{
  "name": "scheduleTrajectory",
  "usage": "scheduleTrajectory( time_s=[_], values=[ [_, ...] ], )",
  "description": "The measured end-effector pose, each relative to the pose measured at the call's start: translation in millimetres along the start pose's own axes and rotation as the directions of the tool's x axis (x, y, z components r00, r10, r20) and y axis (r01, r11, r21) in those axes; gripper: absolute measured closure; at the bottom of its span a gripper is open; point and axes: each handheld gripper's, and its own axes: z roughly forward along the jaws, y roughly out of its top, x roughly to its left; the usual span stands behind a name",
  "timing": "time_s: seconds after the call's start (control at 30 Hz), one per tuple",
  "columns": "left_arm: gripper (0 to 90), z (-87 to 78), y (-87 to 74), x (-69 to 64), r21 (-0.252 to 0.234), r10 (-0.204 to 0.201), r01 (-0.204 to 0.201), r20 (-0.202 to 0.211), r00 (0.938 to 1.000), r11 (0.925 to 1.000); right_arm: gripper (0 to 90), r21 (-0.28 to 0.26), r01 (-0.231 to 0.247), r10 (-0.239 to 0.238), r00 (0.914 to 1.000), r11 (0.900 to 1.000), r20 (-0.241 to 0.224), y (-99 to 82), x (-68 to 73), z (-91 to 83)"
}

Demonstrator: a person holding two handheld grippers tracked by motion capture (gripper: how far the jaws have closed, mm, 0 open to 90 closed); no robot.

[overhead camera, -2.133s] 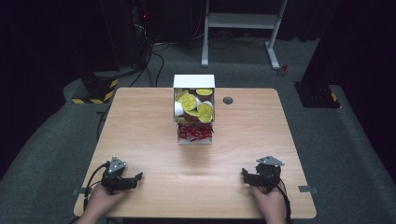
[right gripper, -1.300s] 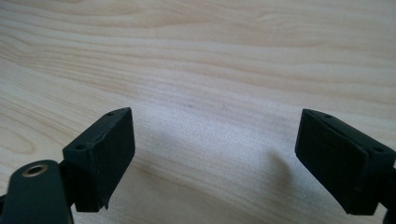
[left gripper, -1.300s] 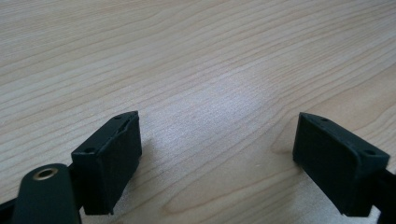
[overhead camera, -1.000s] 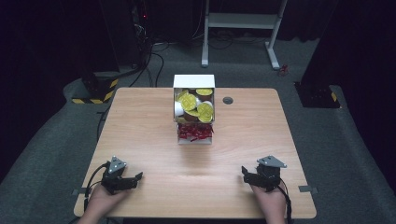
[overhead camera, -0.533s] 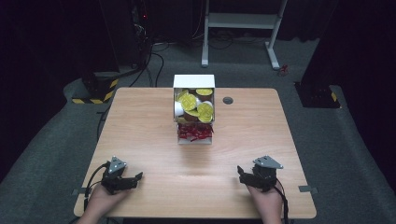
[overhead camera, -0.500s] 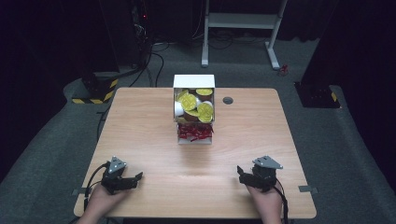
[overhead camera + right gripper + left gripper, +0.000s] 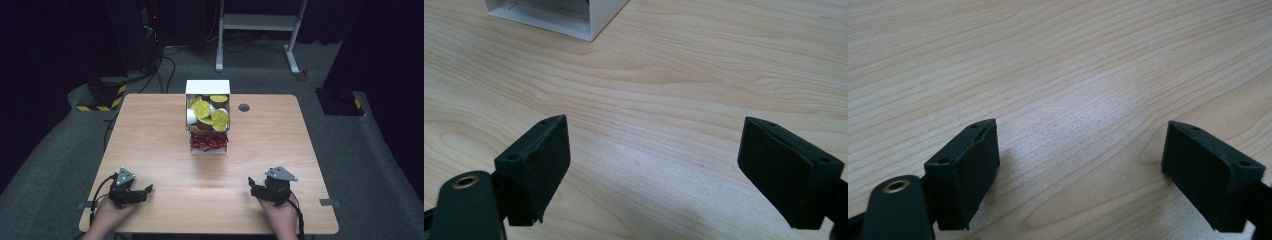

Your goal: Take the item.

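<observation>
A white two-tier box stands at the middle of the wooden table. Its upper part holds several yellow-lidded cups; its lower tray holds red packets. My left gripper rests near the front left edge, held by a hand, jaws wide open over bare wood. My right gripper rests near the front right edge, also open, with nothing between its jaws. In the right gripper view the corner of the white box shows at the top left.
A small dark round grommet sits in the table right of the box. Beyond the far edge stand a white frame and cables on the grey floor. Yellow-black striped bases flank the table.
The right gripper has shifted slightly left and toward the table's middle. The left gripper has barely moved.
</observation>
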Motion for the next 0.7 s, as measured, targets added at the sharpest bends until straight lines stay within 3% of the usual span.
scheduleTrajectory(
  time_s=[0.7],
  values=[
    [15.7, 0.0, 0.0, 0.1, 0.000, 0.001, -0.001, 0.001, 1.0000, 1.0000, 16.4, -0.011, -0.008, 0.008, 0.9999, 0.9999, -0.015, 22.8, 12.6, 5.2]
  ],
)
